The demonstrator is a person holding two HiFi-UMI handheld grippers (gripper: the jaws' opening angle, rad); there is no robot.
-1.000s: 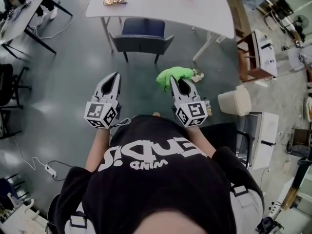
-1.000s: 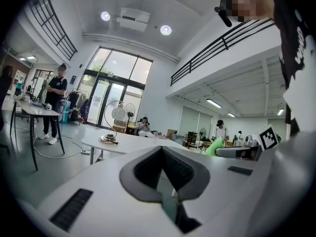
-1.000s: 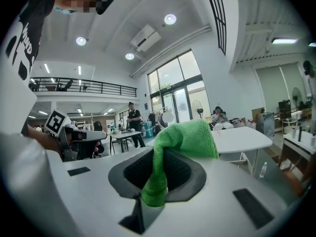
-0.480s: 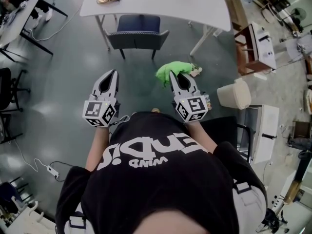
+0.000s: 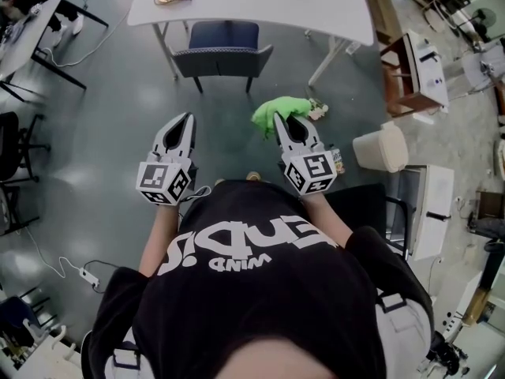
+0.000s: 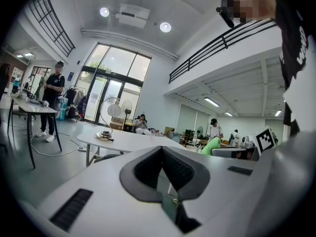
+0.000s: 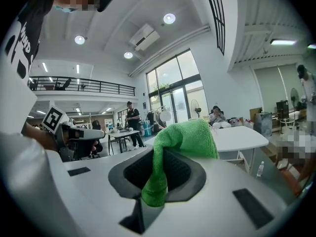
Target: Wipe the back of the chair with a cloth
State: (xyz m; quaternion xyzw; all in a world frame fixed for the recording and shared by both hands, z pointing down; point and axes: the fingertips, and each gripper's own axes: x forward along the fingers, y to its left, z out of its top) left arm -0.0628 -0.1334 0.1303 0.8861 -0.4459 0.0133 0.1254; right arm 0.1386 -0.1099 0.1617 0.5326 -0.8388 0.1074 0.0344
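Hardly a shift: chair and table slip a touch farther off, grippers almost unmoved.
Nearest, the left gripper (image 5: 187,118) has its jaws together, empty, while the right gripper (image 5: 278,118) is clamped on the green cloth (image 5: 280,107). Far ahead and well apart, the blue chair (image 5: 223,50) sits tucked under the white table (image 5: 260,6), its back running left to right, ahead-left of the cloth.

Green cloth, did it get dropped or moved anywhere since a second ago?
Nothing was dropped or grabbed. The chair slid slightly up in the head view, likely just the camera shifting. The green cloth stays pinched in the right claw; the left claw stays shut and empty.
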